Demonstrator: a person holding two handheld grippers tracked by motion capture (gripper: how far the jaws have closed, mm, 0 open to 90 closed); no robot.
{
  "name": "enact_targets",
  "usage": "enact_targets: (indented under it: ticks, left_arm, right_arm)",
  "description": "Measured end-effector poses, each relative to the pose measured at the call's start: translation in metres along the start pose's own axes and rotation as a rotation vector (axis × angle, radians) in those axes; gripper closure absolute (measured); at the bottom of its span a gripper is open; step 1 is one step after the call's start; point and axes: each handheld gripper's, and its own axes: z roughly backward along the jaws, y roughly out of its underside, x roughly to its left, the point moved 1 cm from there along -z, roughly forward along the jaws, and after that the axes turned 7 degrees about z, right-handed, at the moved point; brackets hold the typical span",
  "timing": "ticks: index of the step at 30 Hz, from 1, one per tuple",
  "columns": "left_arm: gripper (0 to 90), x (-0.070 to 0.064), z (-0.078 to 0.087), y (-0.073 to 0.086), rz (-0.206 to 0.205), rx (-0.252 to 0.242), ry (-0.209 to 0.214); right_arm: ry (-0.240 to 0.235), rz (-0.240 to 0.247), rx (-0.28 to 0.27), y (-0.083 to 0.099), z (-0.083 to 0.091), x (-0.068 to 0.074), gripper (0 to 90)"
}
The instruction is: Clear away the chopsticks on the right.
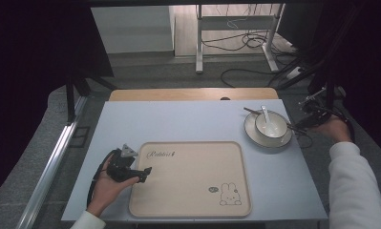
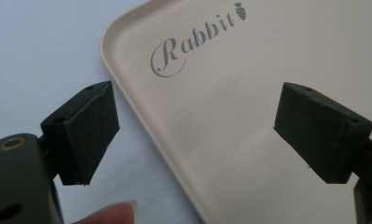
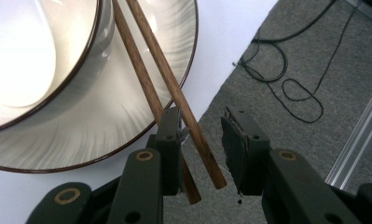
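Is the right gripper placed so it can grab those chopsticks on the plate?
Probably yes. The right gripper is open, and the near ends of the chopsticks jut off the plate into the gap between its fingers. Nothing blocks them; one stick already lies against the other finger.

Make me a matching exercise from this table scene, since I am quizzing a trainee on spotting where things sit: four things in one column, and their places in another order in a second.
Things:
1. chopsticks
2. spoon
3. bowl
4. left gripper

Places:
A. stands on the plate
B. lies inside the bowl
C. open over the left edge of the rabbit tray
D. rest across the plate's rim, their ends between the right gripper's jaws

Pairs: 1-D, 2-B, 3-A, 4-C
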Motion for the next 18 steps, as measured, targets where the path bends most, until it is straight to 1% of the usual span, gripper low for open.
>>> enact_targets:
  ticks: [3,4,9,15,16,18]
  left_arm:
    - [13.7,0.000,-0.001,0.000,-0.003,0.005,0.000]
    - [13.7,-0.001,-0.001,0.000,-0.004,0.009,-0.001]
    - [13.5,-0.001,-0.002,0.001,-0.009,0.017,0.001]
    - [13.5,-0.001,-0.003,0.001,-0.008,0.023,-0.001]
    - [13.5,-0.001,-0.003,0.000,-0.009,0.025,-0.001]
    - [13.5,0.000,-0.004,0.001,-0.009,0.026,-0.002]
  right_arm:
    - [-0.006,0.000,0.000,0.000,-0.001,-0.001,67.4]
    - [-0.018,0.004,0.006,0.000,-0.003,-0.002,67.4]
    - [-0.026,0.021,0.022,-0.001,-0.006,-0.003,68.2]
    - [-0.044,0.045,0.037,-0.003,-0.011,-0.003,71.7]
    - [-0.047,0.059,0.047,-0.003,-0.015,-0.003,73.4]
    - [-0.047,0.067,0.047,-0.003,-0.016,-0.002,75.5]
